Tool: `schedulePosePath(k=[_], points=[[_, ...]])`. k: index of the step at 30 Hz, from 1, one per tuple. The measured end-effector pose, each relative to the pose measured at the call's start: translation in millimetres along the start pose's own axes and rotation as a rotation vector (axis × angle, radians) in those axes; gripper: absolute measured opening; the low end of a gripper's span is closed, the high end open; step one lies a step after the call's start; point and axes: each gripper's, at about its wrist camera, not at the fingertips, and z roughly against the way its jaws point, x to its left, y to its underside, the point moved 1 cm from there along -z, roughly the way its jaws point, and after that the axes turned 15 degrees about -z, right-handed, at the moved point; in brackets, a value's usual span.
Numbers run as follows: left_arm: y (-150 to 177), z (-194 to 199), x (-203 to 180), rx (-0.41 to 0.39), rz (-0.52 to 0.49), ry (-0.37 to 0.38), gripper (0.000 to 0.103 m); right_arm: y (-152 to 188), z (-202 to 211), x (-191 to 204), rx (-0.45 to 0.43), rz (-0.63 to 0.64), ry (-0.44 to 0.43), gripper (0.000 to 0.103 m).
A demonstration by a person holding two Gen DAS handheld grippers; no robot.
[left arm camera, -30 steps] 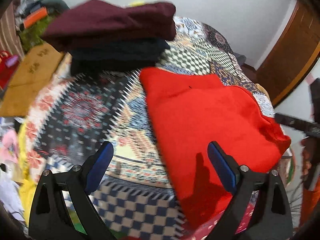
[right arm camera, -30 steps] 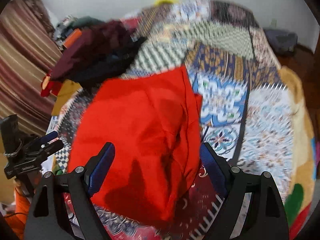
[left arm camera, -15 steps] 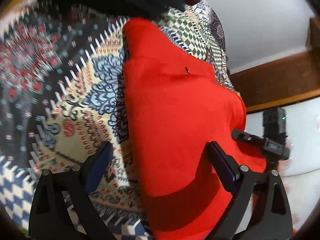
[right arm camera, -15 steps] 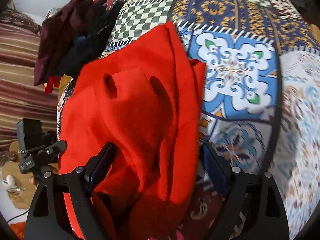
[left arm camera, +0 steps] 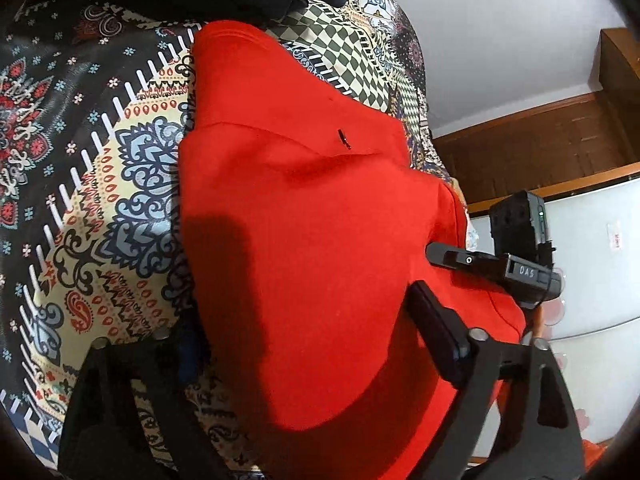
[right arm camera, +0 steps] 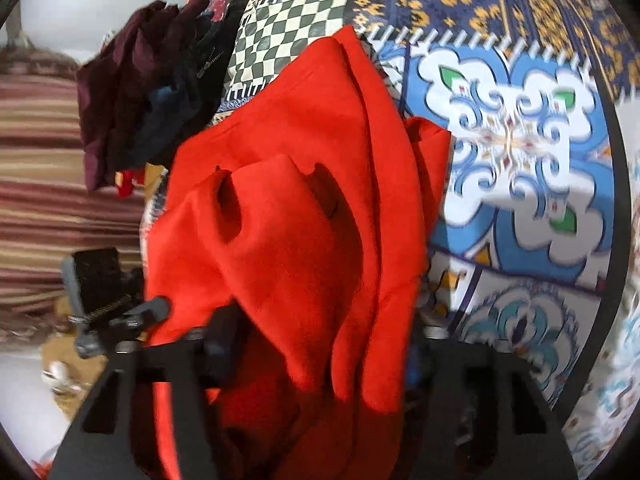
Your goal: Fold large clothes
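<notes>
A red garment (left arm camera: 300, 200) lies on the patterned bedspread (left arm camera: 120, 200), its near end hanging over the bed's edge. My left gripper (left arm camera: 312, 336) straddles the near hem. Its jaws are closing with the cloth between them, and the left finger is half hidden under the hem. In the right wrist view the red garment (right arm camera: 288, 240) is bunched into upright folds. My right gripper (right arm camera: 320, 346) is closing around that bunch, its right finger mostly hidden by cloth. Each view shows the other gripper's finger (left arm camera: 460, 258) (right arm camera: 148, 310) at the garment's side.
A stack of folded dark clothes (right arm camera: 132, 92), maroon over navy, sits at the far end of the bedspread (right arm camera: 520, 140). A striped curtain (right arm camera: 40, 160) hangs to the left. A wooden door (left arm camera: 540, 148) and a white cabinet (left arm camera: 592, 260) stand beyond the bed on the right.
Both grippers have dropped and tilted down onto the near edge of the red garment. The cloth now lies between each pair of fingers, and the right fingers have begun to draw in.
</notes>
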Motion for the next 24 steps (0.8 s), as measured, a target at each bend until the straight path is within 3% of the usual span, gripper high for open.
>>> schedulePosePath(k=[2,8,11,16,24], points=[[4.6,4.6,-1.6,-0.014,-0.023,-0.009,0.073,3.3,5.2,-1.5,-0.001,-0.016,-0.024,0.028],[5.9,24.1,-29.2,-0.029,-0.126,-0.028,0.046,32.0,27.0,26.6,-0.086,0.078,0.029,0.021],[3.2,43.6,-45.1,-0.046,-0.16,-0.016,0.039,45.9,38.5,47.0,-0.117,0.12,0.024,0.02],[-0.8,92.6,-78.3,-0.139,-0.273,-0.049,0.036,72.2,59.0,90.2,-0.188,0.209,0.028,0.02],[-31.2,197.2,-108.9,-0.335,-0.395,-0.11,0.035,83.0,99.8,181.8,-0.34,0.352,-0.085,0.02]])
